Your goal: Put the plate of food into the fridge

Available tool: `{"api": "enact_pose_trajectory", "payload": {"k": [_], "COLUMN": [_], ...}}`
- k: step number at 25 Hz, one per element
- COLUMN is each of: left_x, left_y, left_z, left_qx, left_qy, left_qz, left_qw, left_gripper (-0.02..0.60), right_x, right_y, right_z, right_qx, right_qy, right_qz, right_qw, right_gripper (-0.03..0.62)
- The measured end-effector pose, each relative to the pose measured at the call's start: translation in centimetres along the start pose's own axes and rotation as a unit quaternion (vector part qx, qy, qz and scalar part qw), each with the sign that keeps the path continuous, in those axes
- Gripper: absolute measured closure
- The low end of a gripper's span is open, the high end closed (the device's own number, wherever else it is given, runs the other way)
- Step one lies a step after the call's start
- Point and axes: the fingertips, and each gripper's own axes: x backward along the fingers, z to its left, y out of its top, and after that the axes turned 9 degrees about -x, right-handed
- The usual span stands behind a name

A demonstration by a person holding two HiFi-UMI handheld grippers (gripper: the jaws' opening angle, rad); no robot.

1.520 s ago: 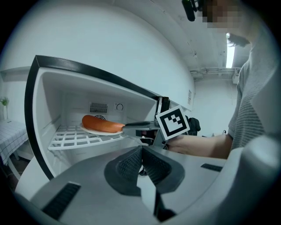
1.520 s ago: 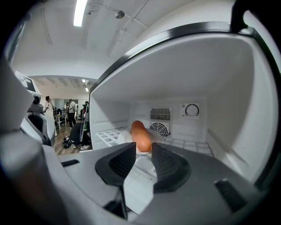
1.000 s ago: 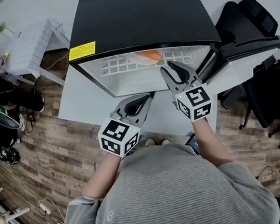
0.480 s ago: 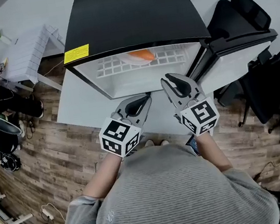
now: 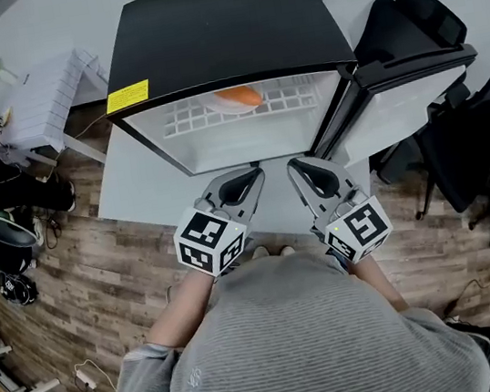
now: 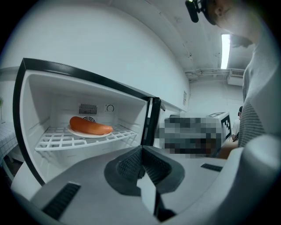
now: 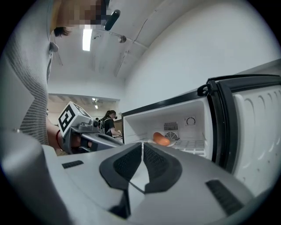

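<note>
Our left gripper (image 5: pixel 246 181) is sitting shut, empty; our right gripper (image 5: pixel 306 171) has just been closing on nothing. We are facing the open fridge (image 5: pixel 228 27), sausage plate (image 5: pixel 237 99) on its wire shelf (image 5: pixel 186 117), door (image 5: pixel 399 92) swung aside.

Bright, even overhead light; sharp focus, fisheye-bent edges, dark corners.

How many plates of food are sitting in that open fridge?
1: the plate, bearing an orange food, lies on the wire shelf near the back wall of the fridge. Lower parts may be hidden.
</note>
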Motion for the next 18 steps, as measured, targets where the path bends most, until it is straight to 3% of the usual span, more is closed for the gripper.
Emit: {"api": "enact_pose_trajectory", "payload": {"k": [18], "left_x": [-0.8], "left_y": [0.4], "left_z": [-1.5], "left_qx": [-0.008], "left_qy": [-0.007], "left_qz": [0.000], "left_qw": [0.9999], "left_gripper": [0.571], "right_x": [1.5], "right_y": [-0.3], "right_z": [-0.2], "right_qx": [0.016], "right_qy": [-0.003], "right_qz": [0.011], "right_qw": [1.000], "right_gripper": [0.580]}}
